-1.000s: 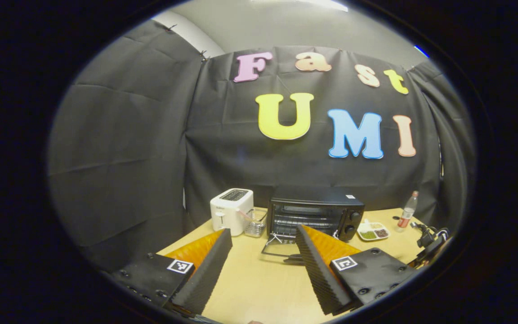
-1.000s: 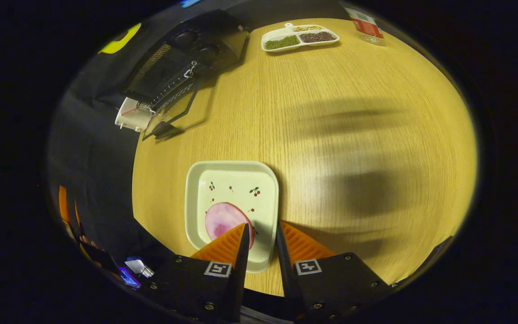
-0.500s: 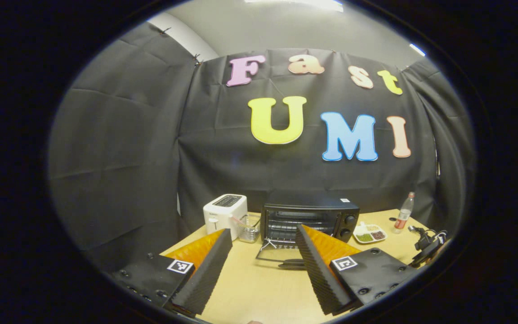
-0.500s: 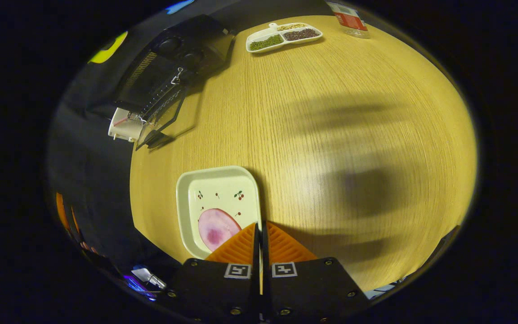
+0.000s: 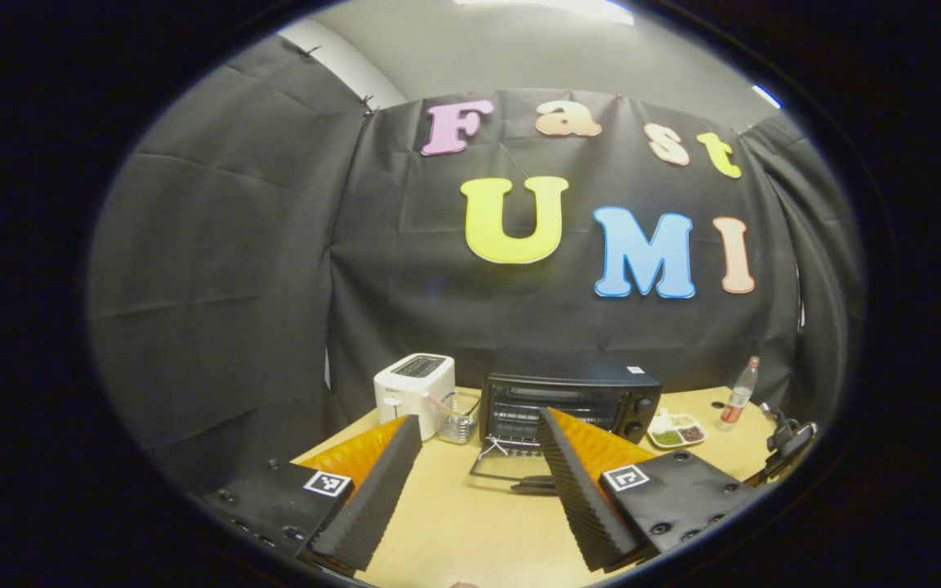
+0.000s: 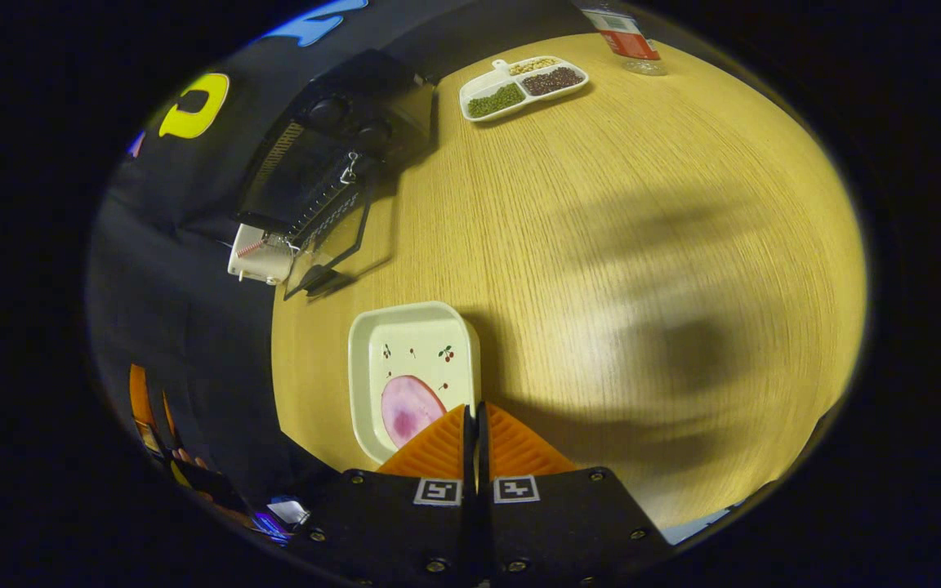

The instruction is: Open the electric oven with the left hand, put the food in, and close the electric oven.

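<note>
The black electric oven (image 5: pixel 568 392) stands at the back of the table with its glass door (image 5: pixel 511 469) folded down flat. My left gripper (image 5: pixel 479 425) is open, well short of the oven, facing it. In the right gripper view the oven (image 6: pixel 332 155) and its lowered door (image 6: pixel 340 241) lie at the upper left. A pale square plate (image 6: pixel 413 351) with small cherry prints carries a round pink slice of food (image 6: pixel 409 408). My right gripper (image 6: pixel 474 408) is shut on the plate's right rim, near the table's front edge.
A white toaster (image 5: pixel 413 388) and a small wire basket (image 5: pixel 461 415) stand left of the oven. A divided dish of beans (image 6: pixel 524 86) and a bottle (image 6: pixel 622 28) sit to its right. The wooden table (image 6: pixel 601 245) stretches wide right of the plate.
My right gripper closed from open onto the plate's right rim, and the plate shifted slightly in its view. My left gripper stayed open and barely drifted.
</note>
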`<move>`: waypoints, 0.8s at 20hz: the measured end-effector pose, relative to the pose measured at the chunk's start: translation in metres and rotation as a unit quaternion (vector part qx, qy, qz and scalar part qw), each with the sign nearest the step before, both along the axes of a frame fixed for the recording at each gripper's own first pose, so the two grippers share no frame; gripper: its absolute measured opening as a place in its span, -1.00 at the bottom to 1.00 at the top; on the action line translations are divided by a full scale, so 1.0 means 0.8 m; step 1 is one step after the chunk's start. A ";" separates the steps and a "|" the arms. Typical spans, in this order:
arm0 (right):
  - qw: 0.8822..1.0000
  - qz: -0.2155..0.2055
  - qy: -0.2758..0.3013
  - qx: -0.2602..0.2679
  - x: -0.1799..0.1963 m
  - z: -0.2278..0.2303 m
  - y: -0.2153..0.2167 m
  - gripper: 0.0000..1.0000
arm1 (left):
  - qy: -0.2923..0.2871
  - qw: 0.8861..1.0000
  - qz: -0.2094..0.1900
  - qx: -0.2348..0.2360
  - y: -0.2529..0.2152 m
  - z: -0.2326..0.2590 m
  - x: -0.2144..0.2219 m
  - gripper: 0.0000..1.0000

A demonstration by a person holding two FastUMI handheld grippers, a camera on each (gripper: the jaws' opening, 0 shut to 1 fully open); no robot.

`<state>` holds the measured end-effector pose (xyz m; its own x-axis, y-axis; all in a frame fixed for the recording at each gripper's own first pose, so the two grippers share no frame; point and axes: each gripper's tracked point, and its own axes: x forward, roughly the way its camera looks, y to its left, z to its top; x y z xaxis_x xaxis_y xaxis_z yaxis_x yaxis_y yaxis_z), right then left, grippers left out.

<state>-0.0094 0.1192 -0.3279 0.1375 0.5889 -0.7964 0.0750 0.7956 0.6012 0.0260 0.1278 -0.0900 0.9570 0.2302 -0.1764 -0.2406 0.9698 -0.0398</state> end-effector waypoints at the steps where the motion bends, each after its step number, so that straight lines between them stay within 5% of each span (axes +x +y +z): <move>1: 1.000 -0.018 0.000 0.010 0.007 0.007 0.005 -0.99 | -0.002 1.000 0.000 -0.001 0.001 0.002 0.001 1.00; 5: 0.996 -0.071 -0.005 0.054 0.036 0.042 0.045 -0.99 | -0.002 1.000 -0.003 -0.002 0.000 -0.003 0.011 1.00; 6: 0.995 -0.082 -0.006 0.058 0.044 0.048 0.056 -1.00 | -0.001 1.000 -0.005 -0.003 0.000 -0.004 0.013 0.83; 16: 0.976 -0.206 0.003 0.075 0.122 0.058 0.151 -0.99 | 0.006 1.000 -0.009 0.008 0.028 -0.013 0.044 0.83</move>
<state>0.0884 0.2399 -0.2816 0.3832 0.5943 -0.7070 0.3743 0.5999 0.7071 0.0614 0.1505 -0.1004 0.9591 0.2154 -0.1837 -0.2232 0.9745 -0.0224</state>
